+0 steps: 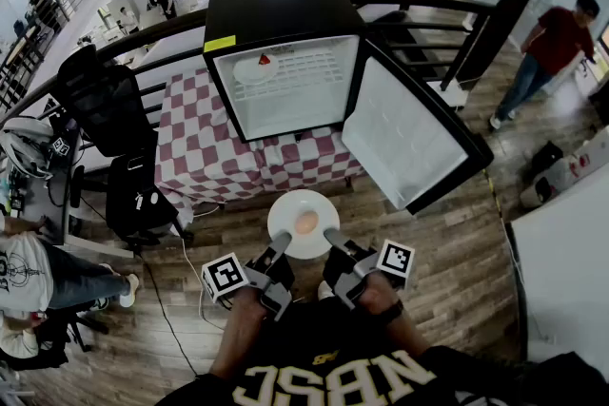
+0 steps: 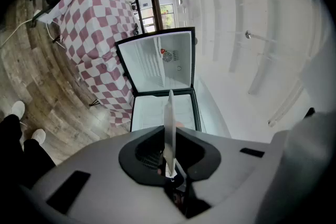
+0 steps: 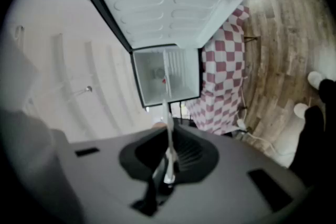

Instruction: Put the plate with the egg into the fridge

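The person stood facing the small fridge (image 1: 285, 24), whose door (image 1: 404, 143) hung wide open to the right. The carrying step looked to be in hand. The plate (image 1: 297, 204) with the egg (image 1: 306, 222) at its middle was held flat in the air in front of the fridge, well short of the opening. The fridge sat on a bench draped in a red-and-white checked cloth (image 1: 205, 157).

To my eye, the next move called for bringing the plate forward and onto the wire shelf (image 1: 300, 76) inside. It would need to stay level so the egg did not roll, and to pass clear of the door.

The left hand-held gripper (image 1: 282, 244) was clamped on the near left rim of the plate, its jaws nearly together with only the thin edge between them. The right hand-held gripper (image 1: 331, 237) pinched the near right rim the same way, its jaws all but closed on it. Each gripper's own view showed the plate edge-on, running out from the jaws toward the open fridge.
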